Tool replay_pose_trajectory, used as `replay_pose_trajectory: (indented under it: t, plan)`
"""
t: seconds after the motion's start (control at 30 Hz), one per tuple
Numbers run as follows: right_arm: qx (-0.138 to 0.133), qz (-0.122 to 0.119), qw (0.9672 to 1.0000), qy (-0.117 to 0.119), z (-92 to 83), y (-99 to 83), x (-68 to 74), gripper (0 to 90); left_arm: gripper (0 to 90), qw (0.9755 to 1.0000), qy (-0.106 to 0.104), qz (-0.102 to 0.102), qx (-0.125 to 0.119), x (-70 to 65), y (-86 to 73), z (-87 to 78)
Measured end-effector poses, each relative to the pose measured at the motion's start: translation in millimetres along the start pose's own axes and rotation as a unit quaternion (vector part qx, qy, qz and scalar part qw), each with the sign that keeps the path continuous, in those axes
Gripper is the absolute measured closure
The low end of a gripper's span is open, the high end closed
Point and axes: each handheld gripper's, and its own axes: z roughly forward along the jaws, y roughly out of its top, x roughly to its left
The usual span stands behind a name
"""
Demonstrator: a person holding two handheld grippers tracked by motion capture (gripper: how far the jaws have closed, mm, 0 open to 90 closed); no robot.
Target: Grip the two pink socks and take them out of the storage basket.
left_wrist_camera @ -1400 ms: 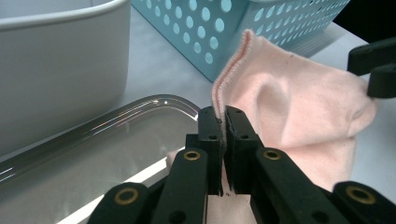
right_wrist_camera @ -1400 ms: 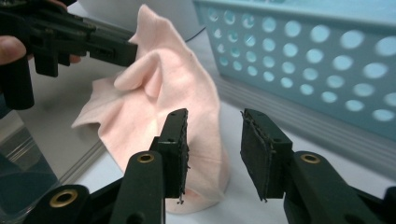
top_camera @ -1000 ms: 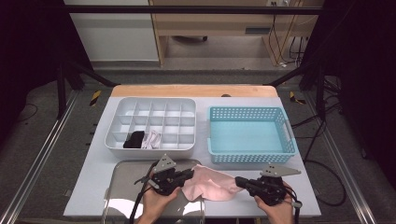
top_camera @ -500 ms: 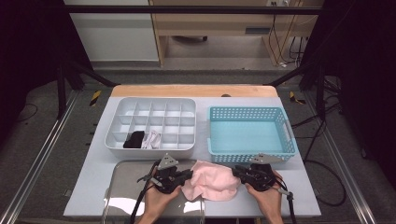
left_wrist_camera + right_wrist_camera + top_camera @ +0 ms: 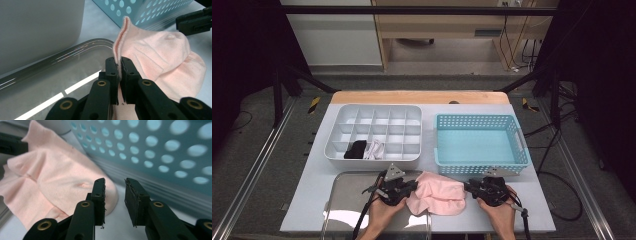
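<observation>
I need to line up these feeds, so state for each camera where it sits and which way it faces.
High view: above the person's side, looking forward and down on the table; forearms and both grippers show.
Left gripper view: rides the left gripper, looking along jaws pinching the pink sock.
Right gripper view: rides the right gripper, jaws open, facing the blue basket.
All share the sock.

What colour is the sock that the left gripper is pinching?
Pale pink; the sock shows best in the left gripper view, its cuff edge clamped in the left gripper.
</observation>
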Motion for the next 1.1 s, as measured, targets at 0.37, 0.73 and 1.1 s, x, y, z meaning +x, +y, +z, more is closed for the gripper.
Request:
replay_pose_trajectory:
  t: [0.37, 0.73, 1.1]
  plan:
    - [0.024, -0.017, 0.9995, -0.015, 2.0, -1.0, 3.8, 90.0, 85.2, 1.0000, -0.003, -0.004, 0.001, 2.5, -0.1, -0.1]
    - [0.000, -0.027, 0.9995, -0.018, -5.3, 3.9, 6.1, 90.0, 85.0, 1.0000, -0.005, 0.000, 0.005, 2.2, -1.1, -0.4]
    - [-0.009, -0.019, 0.9995, -0.023, 6.4, 1.7, 3.6, 69.3, 83.7, 0.9999, 0.004, 0.010, 0.005, 1.0, -2.8, 1.1]
